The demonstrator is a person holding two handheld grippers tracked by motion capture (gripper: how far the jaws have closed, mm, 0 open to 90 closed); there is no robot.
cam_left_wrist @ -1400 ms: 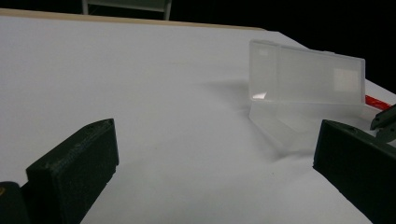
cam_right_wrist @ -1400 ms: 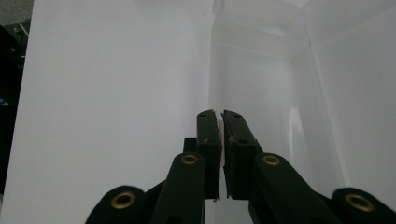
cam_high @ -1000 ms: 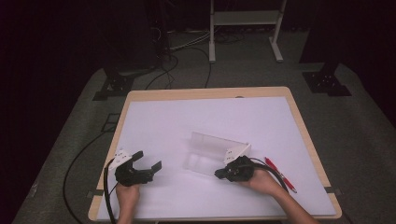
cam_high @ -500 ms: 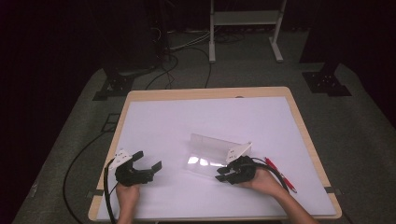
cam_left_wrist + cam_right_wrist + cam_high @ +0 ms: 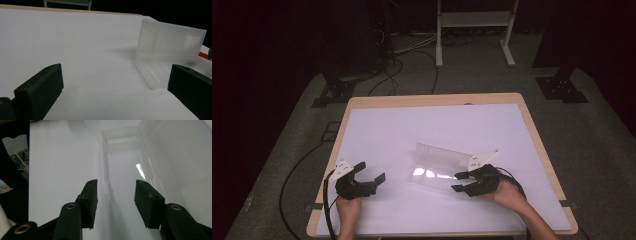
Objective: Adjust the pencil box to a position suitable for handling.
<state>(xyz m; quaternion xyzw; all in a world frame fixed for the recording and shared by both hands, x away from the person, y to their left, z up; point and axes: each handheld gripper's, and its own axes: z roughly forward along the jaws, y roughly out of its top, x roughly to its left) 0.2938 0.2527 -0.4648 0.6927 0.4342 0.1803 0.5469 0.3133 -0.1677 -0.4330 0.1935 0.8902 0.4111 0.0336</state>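
1. Clear plastic case (image 5: pixel 443 167) lying open on the white table top (image 5: pixel 422 125), lid (image 5: pixel 171 41) raised behind the tray (image 5: pixel 125 182), nearer the person's edge of the table than its far edge.
2. Right gripper (image 5: pixel 463 182) at the case's near right end, jaws apart and empty, straddling the line of the tray's near wall in the right gripper view; no contact to be made out.
3. Left gripper (image 5: pixel 371 180) well to the left of the case, jaws wide apart, nothing between them, resting low over the table.
4. Risk, as a judgement: light case with nothing pinning it, so likely to skid toward the left gripper if nudged by one jaw before the other bites.
5. Thin, slick wall: apt to squirt out of a shallow pinch, or flex and crack under a hard one.
6. Upright lid: liable to drop shut or fold flat if knocked from the right.
7. Red-handled things (image 5: pixel 511 176) just right of the case, half hidden by the hand: could be swept off by the right forearm.
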